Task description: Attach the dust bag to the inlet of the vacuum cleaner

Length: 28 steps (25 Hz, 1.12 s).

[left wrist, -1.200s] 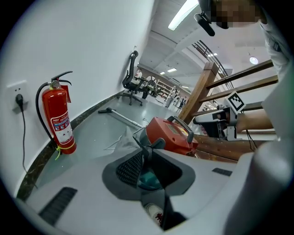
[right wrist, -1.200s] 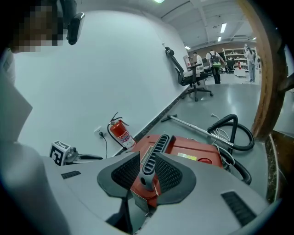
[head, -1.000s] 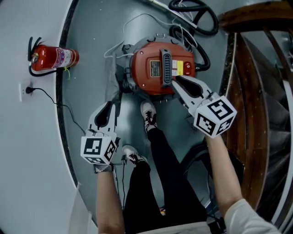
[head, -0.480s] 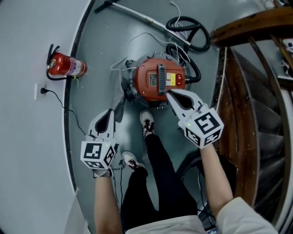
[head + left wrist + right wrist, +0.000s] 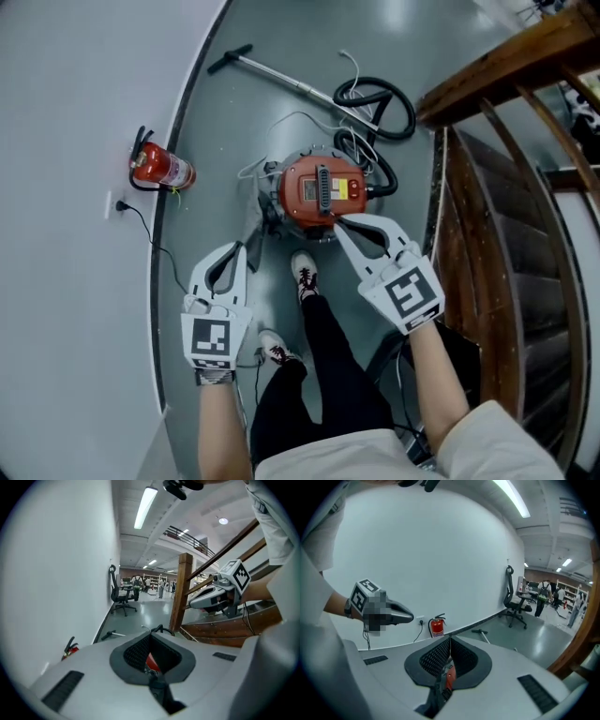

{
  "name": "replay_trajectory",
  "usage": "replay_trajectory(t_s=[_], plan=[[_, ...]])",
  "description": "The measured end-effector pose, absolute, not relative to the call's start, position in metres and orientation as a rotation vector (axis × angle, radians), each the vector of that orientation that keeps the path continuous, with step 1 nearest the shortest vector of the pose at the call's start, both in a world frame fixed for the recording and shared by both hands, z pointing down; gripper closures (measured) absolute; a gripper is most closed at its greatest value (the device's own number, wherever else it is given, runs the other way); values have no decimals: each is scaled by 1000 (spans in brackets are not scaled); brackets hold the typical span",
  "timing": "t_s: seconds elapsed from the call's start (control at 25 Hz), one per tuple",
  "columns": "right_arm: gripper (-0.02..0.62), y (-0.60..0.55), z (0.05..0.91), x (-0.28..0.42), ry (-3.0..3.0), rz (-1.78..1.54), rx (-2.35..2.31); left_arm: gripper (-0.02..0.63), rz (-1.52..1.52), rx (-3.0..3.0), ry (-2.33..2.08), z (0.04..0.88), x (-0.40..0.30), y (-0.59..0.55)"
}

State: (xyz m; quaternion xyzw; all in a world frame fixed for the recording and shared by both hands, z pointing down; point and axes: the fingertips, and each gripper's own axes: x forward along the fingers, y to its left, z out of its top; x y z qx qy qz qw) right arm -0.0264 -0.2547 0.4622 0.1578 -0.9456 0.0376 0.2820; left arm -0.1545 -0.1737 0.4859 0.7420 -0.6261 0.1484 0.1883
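Near the stair-side edge of the floor (image 5: 234, 141): vacuum cleaner (image 5: 322, 190), red top on, no dust bag visible. Above it, right gripper (image 5: 341, 224), jaws just closing together on nothing; left gripper (image 5: 238, 249) pinched together, empty. Likely between steps; next, finding bag and inlet.

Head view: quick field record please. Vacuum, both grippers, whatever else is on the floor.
vacuum cleaner: red-topped canister, upright, ahead of the person's feet
left gripper: shut, empty, clear of the vacuum
right gripper: jaws have just been closing, now together, nothing between them; tip at the vacuum's near edge in this view
hose: black coil beyond the vacuum
wand: lying flat
fire extinguisher: by the wall
dust bag: not identifiable
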Motion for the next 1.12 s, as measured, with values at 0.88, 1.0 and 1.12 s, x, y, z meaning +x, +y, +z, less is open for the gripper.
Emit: replay_trajectory(t_s=[0.88, 1.0, 1.12], plan=[[566, -171, 236, 23, -2577, -328, 310, 606, 631, 2379, -1833, 257, -118, -102], [566, -151, 213, 24, -2567, -394, 301, 606, 651, 2419, -1823, 236, -111, -87], [566, -134, 193, 27, -2550, -458, 294, 604, 654, 2457, -1829, 212, -103, -75]])
